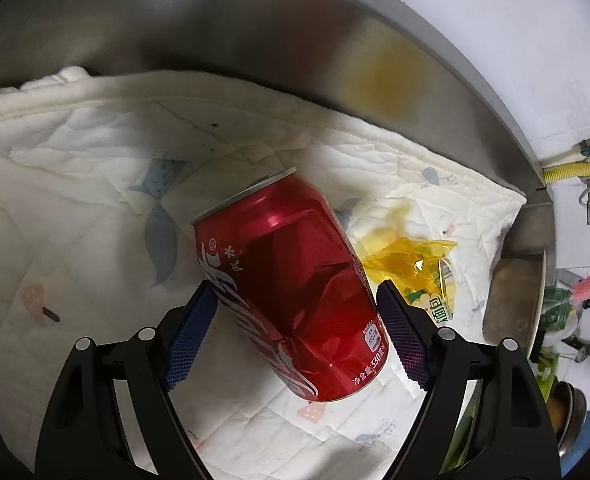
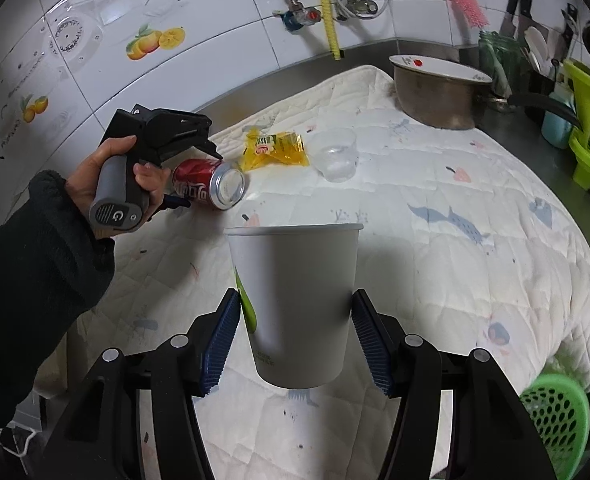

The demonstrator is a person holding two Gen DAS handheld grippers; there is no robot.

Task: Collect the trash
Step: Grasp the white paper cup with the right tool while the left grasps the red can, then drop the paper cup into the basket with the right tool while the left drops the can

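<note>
between your left claw's pads, the red can reads "330" near its base. your left claw's grey handle shows a "g".

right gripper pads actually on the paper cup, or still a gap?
Touching. In the right wrist view both blue pads press the sides of the paper cup, with no gap visible; the right gripper holds it upright above the quilt.

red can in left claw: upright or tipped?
Tipped. The red can lies near horizontal in the left claw, its silver end facing the right wrist camera. It is dented. Contents: cannot tell.
</note>
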